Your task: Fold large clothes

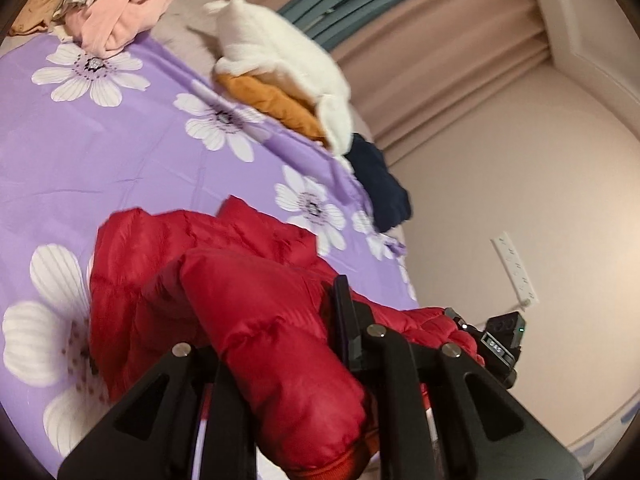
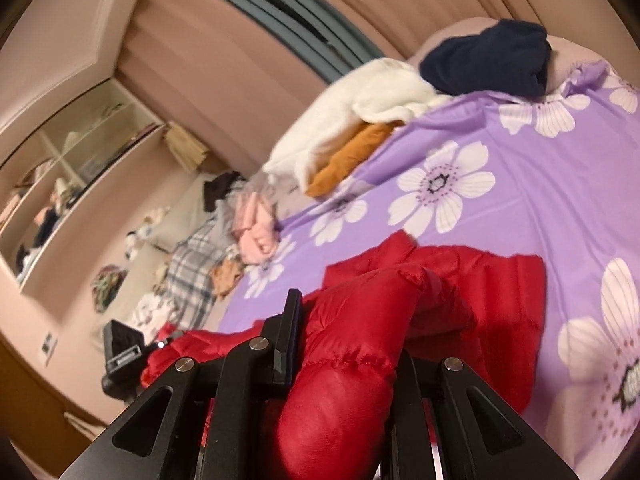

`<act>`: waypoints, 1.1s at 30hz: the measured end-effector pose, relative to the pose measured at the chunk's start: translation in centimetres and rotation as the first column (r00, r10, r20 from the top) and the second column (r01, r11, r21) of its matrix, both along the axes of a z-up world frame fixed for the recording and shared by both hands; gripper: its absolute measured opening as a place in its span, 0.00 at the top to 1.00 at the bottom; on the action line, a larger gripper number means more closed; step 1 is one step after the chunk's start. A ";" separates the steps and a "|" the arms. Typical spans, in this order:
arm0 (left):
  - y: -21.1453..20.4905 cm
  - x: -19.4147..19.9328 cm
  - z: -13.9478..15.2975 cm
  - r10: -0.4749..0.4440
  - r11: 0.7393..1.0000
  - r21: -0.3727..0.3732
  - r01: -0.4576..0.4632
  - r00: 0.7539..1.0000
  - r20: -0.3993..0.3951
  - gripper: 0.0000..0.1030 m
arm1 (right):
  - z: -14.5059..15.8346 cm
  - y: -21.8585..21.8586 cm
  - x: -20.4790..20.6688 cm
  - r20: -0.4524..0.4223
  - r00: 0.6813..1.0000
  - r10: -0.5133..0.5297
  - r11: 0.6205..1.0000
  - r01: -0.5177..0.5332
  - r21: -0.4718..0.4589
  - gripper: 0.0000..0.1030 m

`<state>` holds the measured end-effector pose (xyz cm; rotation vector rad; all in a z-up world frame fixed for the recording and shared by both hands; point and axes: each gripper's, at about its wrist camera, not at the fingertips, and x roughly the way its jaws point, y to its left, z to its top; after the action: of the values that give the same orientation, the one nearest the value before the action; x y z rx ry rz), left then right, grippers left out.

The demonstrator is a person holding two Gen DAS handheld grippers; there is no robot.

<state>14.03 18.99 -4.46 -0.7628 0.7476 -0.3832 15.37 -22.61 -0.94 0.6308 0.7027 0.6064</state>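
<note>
Red quilted fabric fills the foreground of both wrist views: I record a puffer jacket lying partly on the purple floral bedsheet, with a padded portion lifted toward each camera. My left gripper is clenched on a thick roll of that jacket, which bulges between its black fingers; only the inner finger shows clearly, the other is hidden under the fabric. My right gripper is likewise clamped on a padded fold of the jacket, with one finger visible against the fabric and the opposite one hidden behind the bulge. In the left view I can see the right gripper's body just beyond the jacket at the bed edge; in the right view the left unit appears in the same way at the lower left. Farther up the bed I note a white fleece garment lying over a mustard garment, a navy garment near the bed edge, and a pink clothing heap at the far corner. Beige curtains hang behind the bed. A white power strip is mounted on the wall
</note>
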 end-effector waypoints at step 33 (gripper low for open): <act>3.5 7.7 -2.7 0.206 0.968 0.177 -0.180 0.969 -0.139 0.15 | -3.1 -1.7 7.9 -0.185 0.968 -0.167 0.981 0.182 0.068 0.26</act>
<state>21.75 22.48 -7.18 -0.7095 0.8328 -0.0836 23.29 -24.26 -4.02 0.8237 0.7827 0.4208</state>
